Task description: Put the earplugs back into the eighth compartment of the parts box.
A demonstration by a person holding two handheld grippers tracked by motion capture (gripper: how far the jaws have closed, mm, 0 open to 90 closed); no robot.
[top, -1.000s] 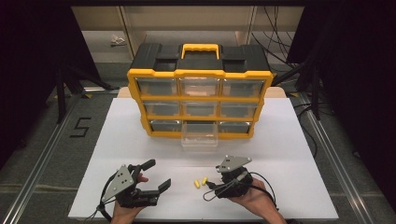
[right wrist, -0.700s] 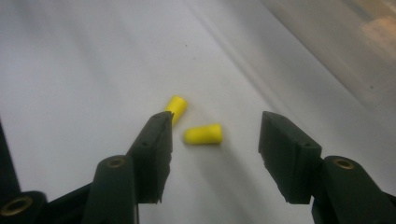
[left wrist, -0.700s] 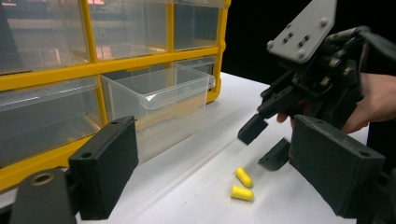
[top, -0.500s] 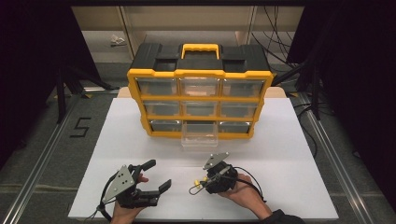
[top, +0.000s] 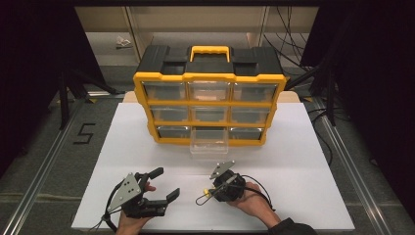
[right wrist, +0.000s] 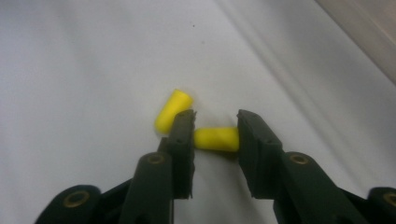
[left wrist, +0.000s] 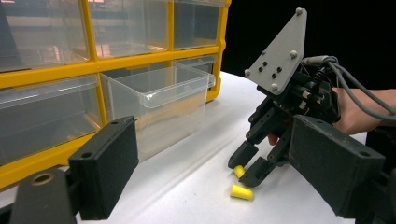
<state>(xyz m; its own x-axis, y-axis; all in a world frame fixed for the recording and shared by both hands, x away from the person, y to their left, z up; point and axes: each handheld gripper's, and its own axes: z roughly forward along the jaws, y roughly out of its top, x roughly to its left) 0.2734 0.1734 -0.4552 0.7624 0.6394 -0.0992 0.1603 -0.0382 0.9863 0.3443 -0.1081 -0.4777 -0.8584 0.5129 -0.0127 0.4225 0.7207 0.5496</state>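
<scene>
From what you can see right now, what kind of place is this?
Probably a lab or workshop recording station, not a home. A white table stands on grey floor with metal rails, dark curtains hang at both sides, loose cables lie behind, and a yellow-and-black drawer organizer sits on the table.

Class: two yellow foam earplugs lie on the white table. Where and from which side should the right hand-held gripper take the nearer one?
Grip the earplug end to end, coming from above: it lies flat, spanning the right hand-held gripper. Avoid the second plug beside it.

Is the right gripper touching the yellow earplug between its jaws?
Touching. In the right gripper view, the right gripper, whose jaws have just been closing, meets both ends of the earplug.
</scene>
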